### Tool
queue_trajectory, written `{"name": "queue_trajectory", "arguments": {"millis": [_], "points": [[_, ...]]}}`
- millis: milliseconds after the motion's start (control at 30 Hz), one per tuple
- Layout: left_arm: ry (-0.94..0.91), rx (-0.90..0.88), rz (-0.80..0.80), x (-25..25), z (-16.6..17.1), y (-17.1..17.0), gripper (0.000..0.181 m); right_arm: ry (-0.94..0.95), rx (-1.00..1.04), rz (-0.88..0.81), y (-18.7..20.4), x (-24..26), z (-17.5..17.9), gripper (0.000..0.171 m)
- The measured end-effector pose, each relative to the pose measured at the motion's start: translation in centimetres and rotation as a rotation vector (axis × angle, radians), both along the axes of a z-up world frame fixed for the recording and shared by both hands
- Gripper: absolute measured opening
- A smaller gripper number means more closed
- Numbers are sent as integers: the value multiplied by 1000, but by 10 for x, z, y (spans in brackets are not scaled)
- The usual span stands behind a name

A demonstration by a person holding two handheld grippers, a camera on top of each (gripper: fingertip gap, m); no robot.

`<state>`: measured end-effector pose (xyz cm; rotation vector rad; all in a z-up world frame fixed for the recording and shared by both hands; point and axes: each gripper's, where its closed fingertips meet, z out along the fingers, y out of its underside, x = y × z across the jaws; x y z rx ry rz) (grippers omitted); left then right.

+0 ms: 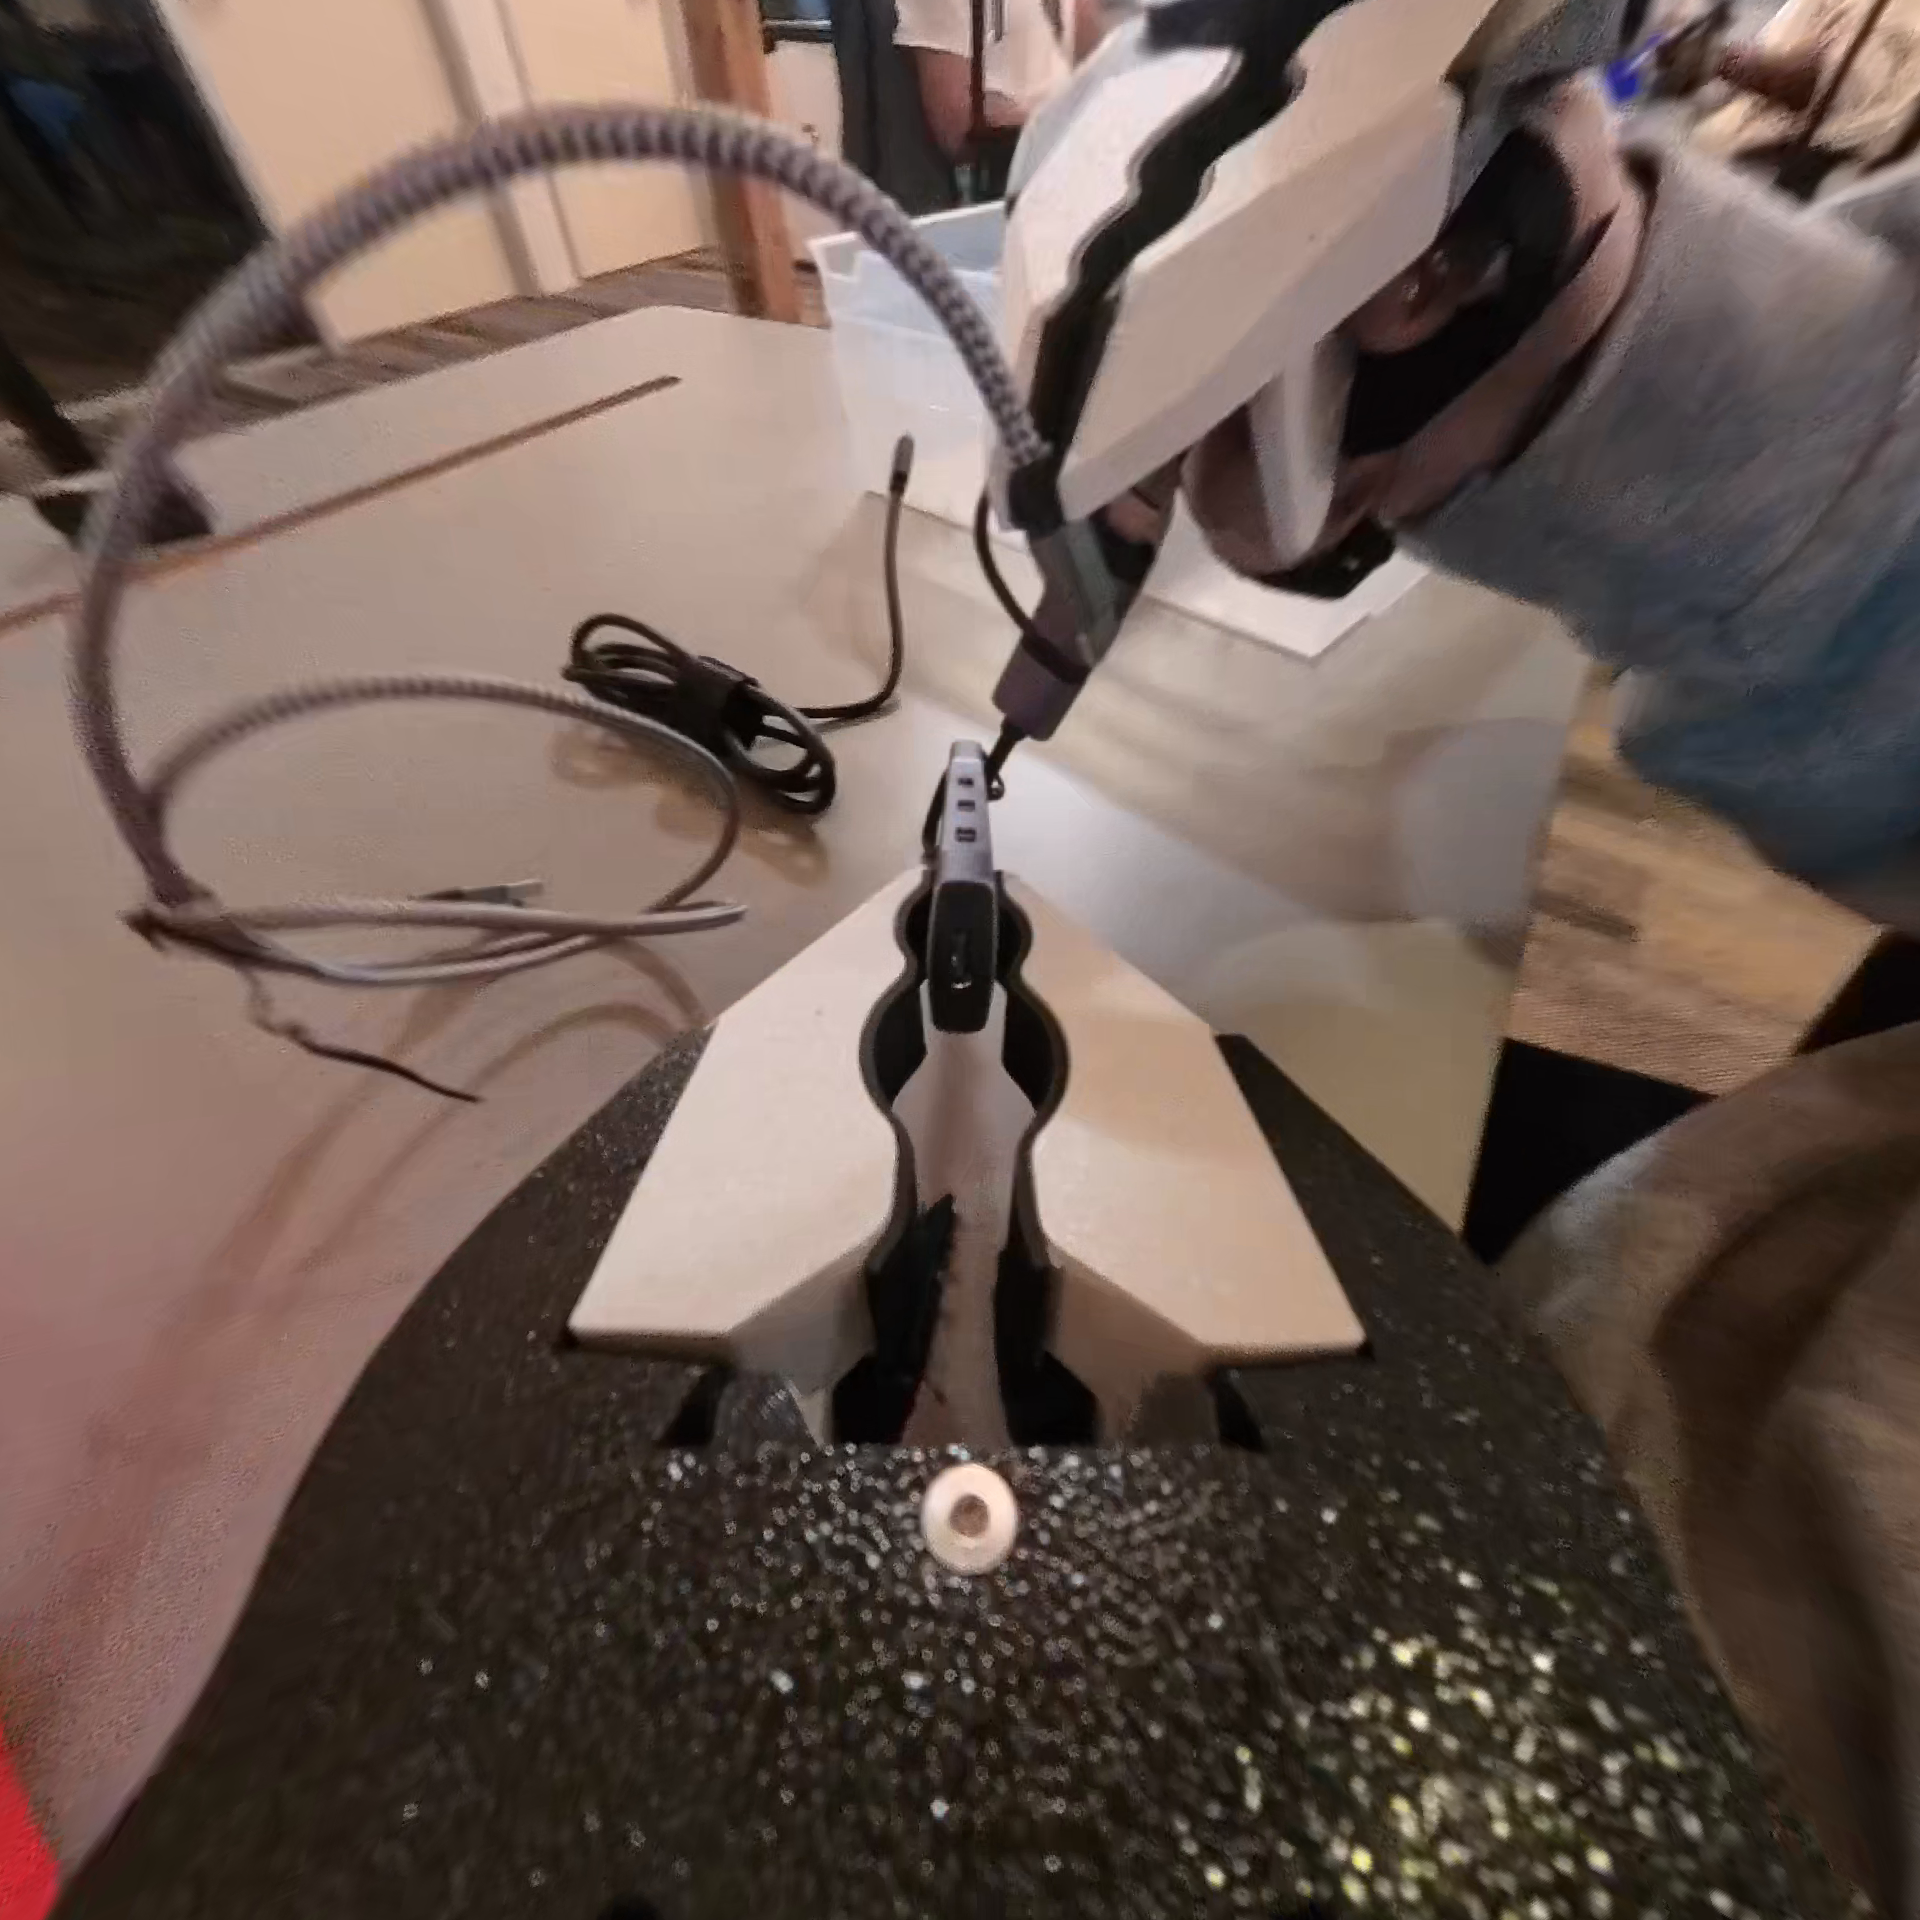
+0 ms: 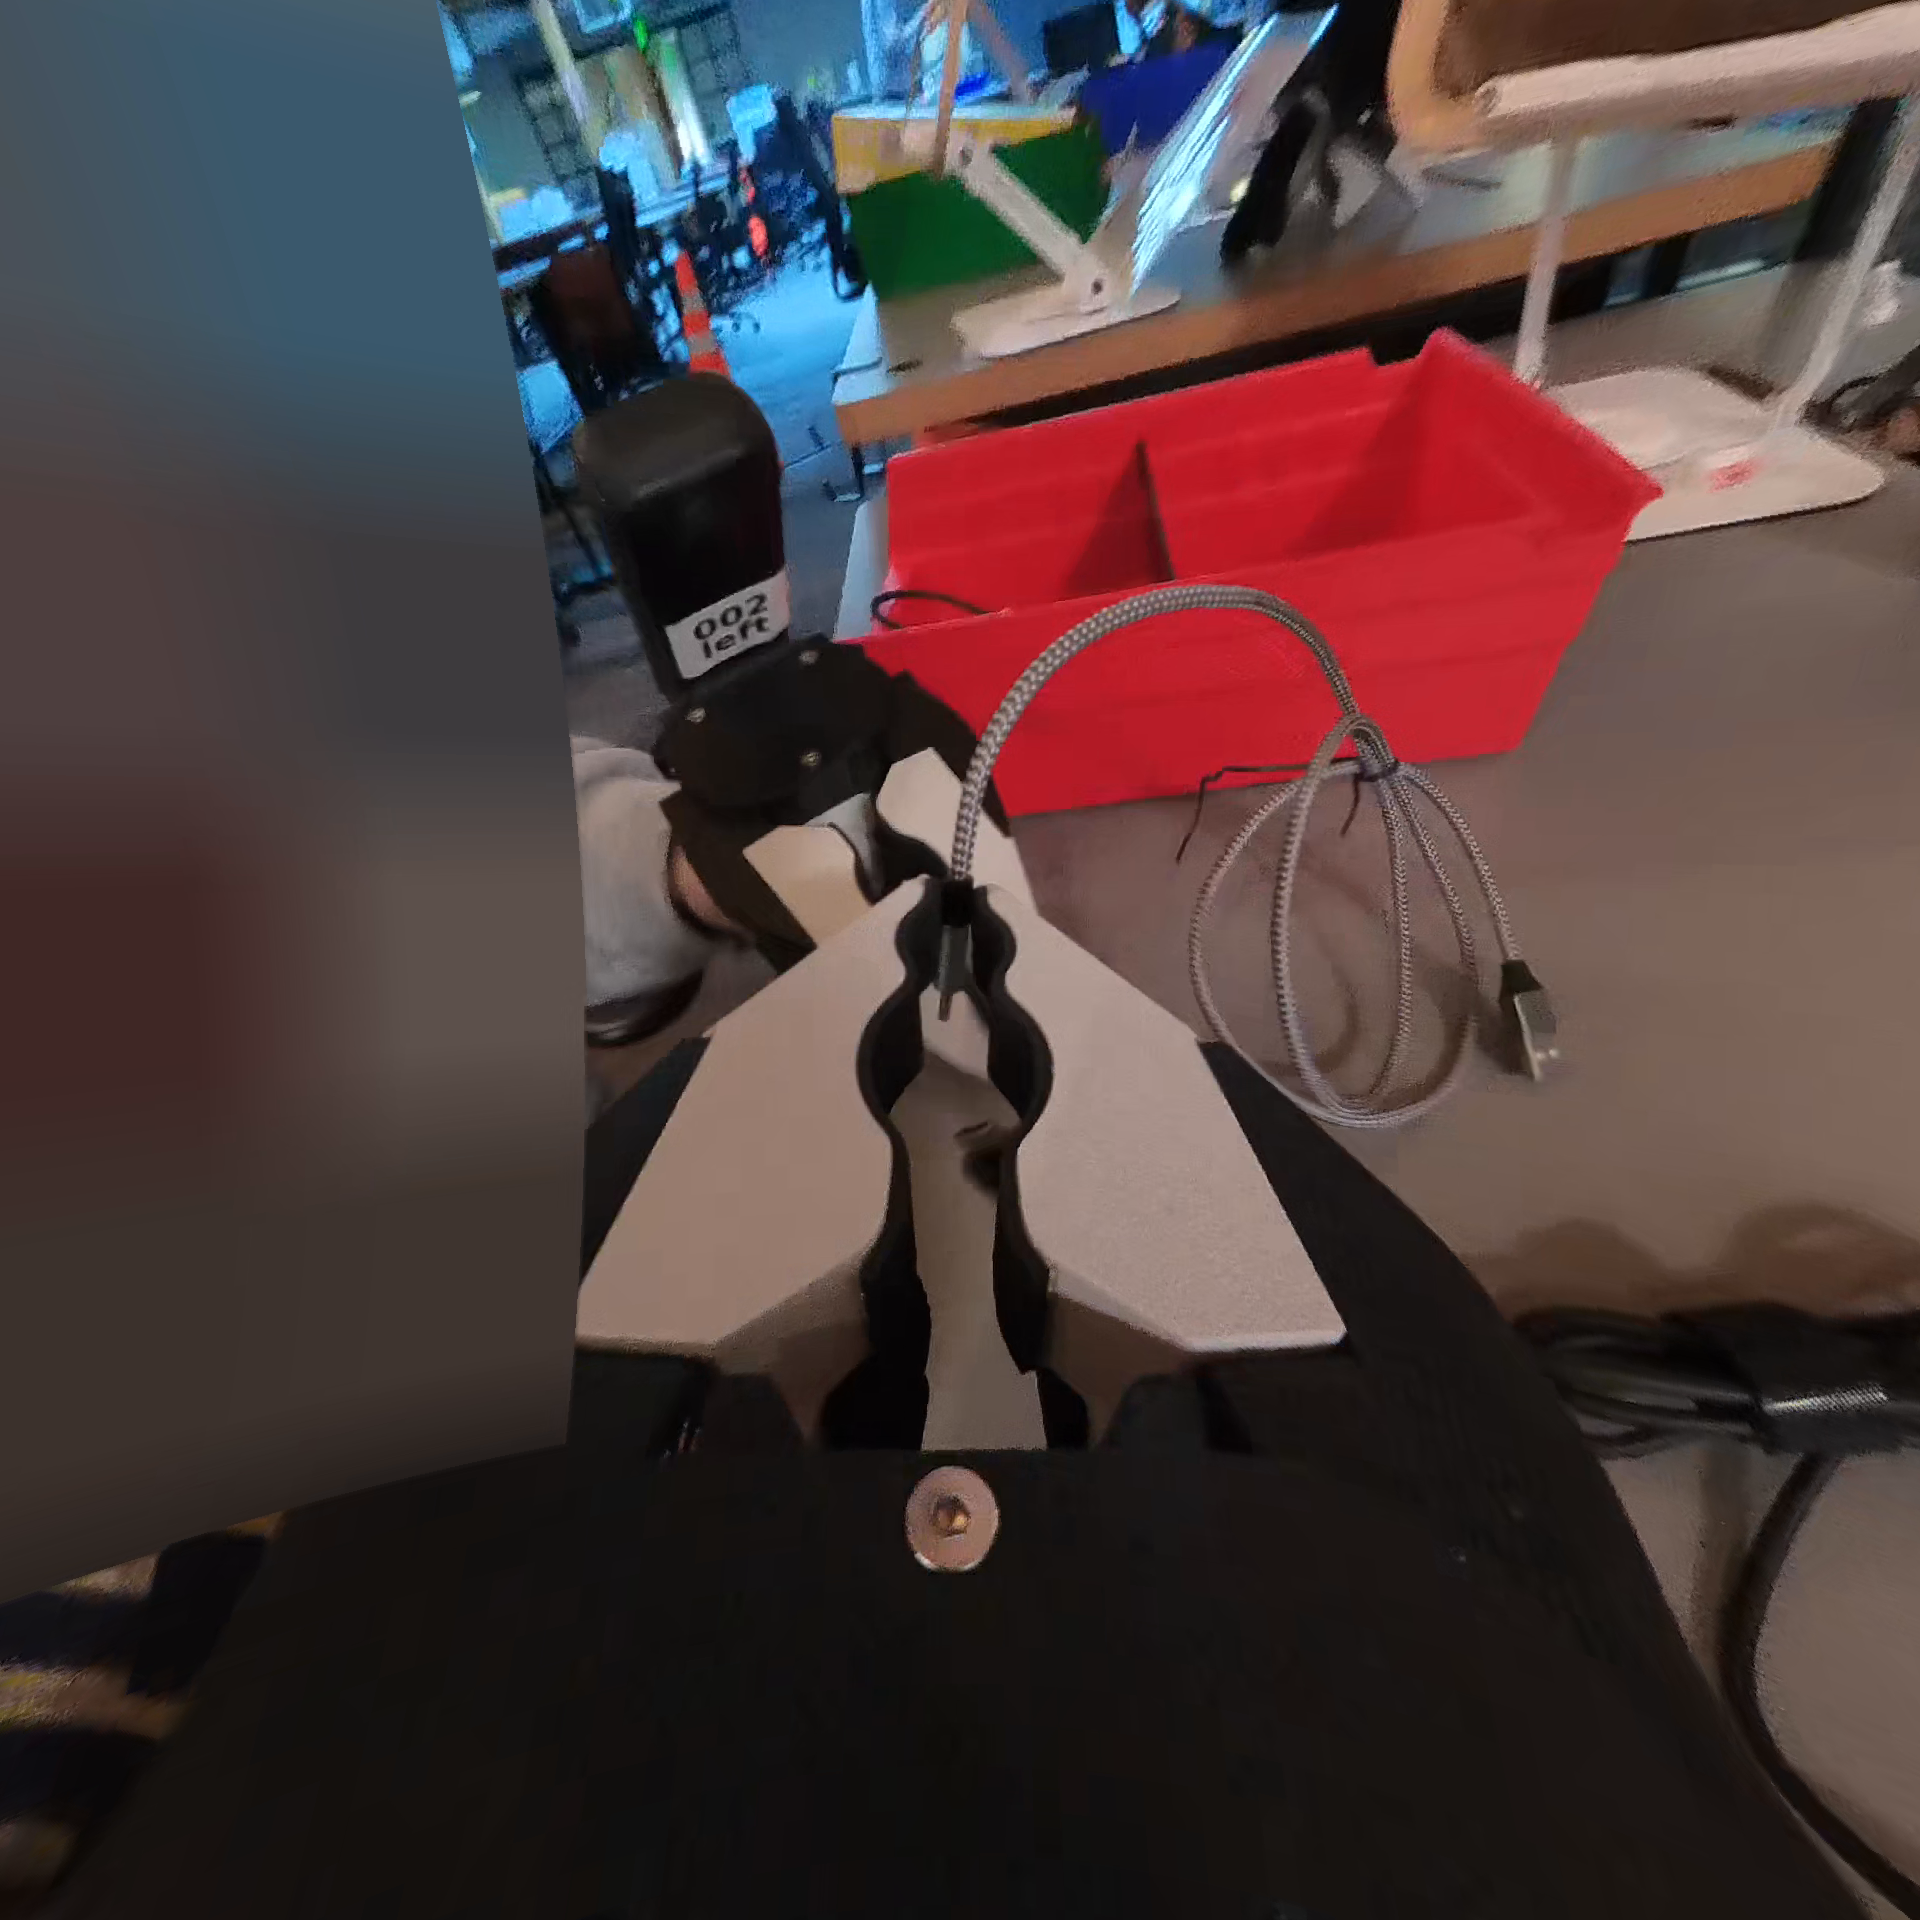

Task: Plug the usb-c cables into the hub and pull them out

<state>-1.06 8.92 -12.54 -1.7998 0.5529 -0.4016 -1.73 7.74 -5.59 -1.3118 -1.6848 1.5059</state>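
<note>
My left gripper (image 1: pixel 961 894) is shut on the near end of a slim grey hub (image 1: pixel 964 831), held edge-up above the table, ports showing on its side. My right gripper (image 1: pixel 1039 499) comes in from the upper right, shut on the plug (image 1: pixel 1075 592) of a grey braided cable (image 1: pixel 312 229). The plug points down at the hub's far end; I cannot tell if it is inserted. In the right wrist view my right gripper (image 2: pixel 951 904) pinches that plug (image 2: pixel 951 956). The braided cable (image 2: pixel 1195 603) arcs to a tied coil on the table. The left gripper (image 2: pixel 883 831) is just beyond.
A bundled black cable (image 1: pixel 717 707) lies on the beige table (image 1: pixel 468 582); it also shows at the right wrist view's lower right (image 2: pixel 1766 1392). A red divided bin (image 2: pixel 1299 623) stands behind the coil. A white bin (image 1: pixel 914 291) sits at the back. A sleeve (image 1: pixel 1714 468) is at right. The tips of one gripper are about 7 cm away from the tips of the other.
</note>
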Motion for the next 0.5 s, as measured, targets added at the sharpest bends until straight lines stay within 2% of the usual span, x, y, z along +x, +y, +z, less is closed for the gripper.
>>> {"name": "queue_trajectory", "arguments": {"millis": [233,333,500], "points": [[-206,-71,-118,11,5,-9,7,95,-77,-91,9,-12,-6,3],[-253,-70,-122,10,9,-10,7,133,-131,-114,11,-12,-2,3],[-283,-106,-100,10,7,-9,7,150,-83,-167,6,-12,1,2]]}}
